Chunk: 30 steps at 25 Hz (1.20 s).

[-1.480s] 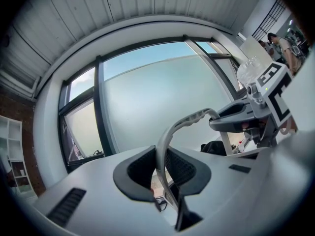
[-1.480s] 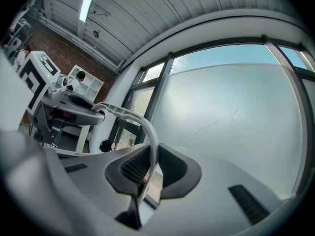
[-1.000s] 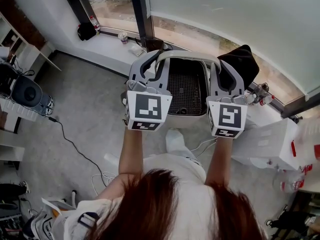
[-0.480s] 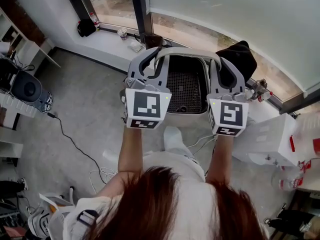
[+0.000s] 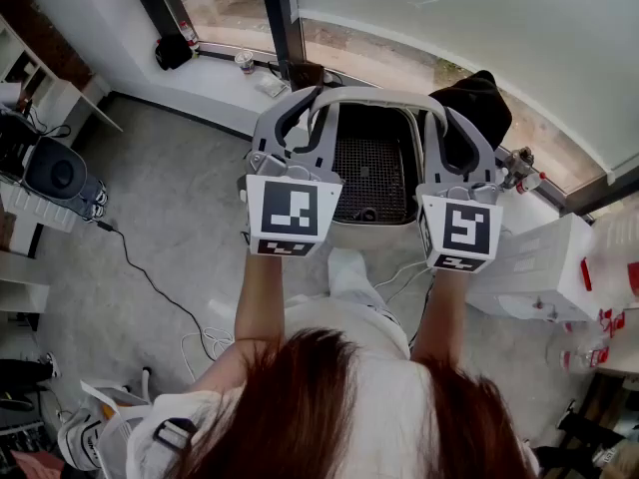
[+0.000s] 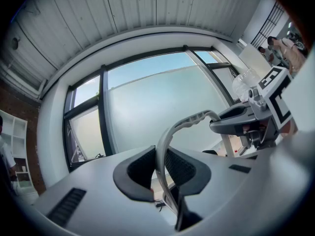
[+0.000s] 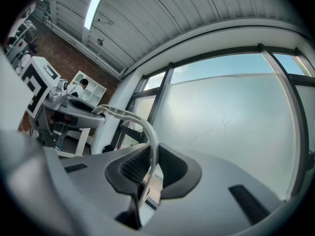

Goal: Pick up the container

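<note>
The left tool [image 5: 303,108] and right tool [image 5: 451,120] stay clamped on the handle [image 5: 364,95] of the container [image 5: 374,236], carried nearer the window [image 5: 220,13]

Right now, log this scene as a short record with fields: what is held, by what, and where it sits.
held thing: white container with mesh bottom and arched handle
left gripper: shut on handle, left side
right gripper: shut on handle, right side
container position: between the two grippers, clear of the floor
ahead: window
</note>
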Motion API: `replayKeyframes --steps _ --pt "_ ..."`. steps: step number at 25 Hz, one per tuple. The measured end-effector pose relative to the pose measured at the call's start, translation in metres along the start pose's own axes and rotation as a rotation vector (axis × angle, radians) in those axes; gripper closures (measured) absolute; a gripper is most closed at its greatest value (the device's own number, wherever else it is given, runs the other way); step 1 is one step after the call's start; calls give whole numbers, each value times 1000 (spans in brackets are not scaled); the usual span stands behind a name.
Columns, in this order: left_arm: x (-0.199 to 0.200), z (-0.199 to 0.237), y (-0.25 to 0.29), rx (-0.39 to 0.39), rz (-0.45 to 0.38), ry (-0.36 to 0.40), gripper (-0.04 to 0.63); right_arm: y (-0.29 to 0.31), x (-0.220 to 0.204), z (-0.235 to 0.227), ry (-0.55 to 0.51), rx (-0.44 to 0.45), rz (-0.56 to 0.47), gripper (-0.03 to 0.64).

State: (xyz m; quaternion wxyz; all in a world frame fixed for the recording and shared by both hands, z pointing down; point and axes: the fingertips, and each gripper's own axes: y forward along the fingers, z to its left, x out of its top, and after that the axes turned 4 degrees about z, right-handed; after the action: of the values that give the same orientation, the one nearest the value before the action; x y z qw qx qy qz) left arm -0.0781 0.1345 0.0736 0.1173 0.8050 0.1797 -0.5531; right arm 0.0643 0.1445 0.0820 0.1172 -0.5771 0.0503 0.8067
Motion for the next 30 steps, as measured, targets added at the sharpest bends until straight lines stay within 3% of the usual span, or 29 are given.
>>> replayKeyframes --steps 30 --pt "9 6 -36 10 -42 -5 528 -26 19 20 3 4 -35 557"
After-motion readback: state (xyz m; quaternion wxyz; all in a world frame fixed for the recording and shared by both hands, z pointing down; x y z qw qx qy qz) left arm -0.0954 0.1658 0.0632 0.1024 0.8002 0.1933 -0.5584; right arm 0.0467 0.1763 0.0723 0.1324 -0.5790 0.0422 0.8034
